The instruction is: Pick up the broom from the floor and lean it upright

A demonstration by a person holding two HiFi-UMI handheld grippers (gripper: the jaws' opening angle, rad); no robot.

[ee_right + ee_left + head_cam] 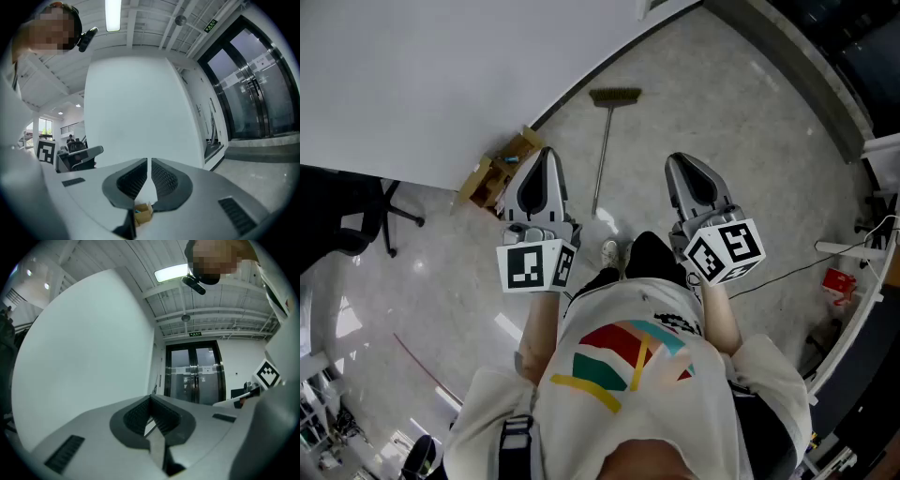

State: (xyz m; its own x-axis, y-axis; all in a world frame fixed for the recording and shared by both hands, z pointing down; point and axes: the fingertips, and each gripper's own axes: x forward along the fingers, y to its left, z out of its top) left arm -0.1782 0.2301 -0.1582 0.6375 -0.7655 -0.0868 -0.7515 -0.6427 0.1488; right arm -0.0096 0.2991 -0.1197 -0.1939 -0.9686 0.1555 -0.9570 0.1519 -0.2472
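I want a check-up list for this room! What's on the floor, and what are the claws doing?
Surface: speckled grey floor, shiny.
Job's things: broom lying flat, with its bristles near the white wall; not picked up yet.
Clutter: open cardboard box by the wall; a small red thing at the right edge, too small to tell what it is.
Grippers: left claw shut and empty; right claw shut and empty; both are held up, apart from the broom.
Cables: a thin cable on the floor at the right.
Surroundings: black office chair; glass doors.
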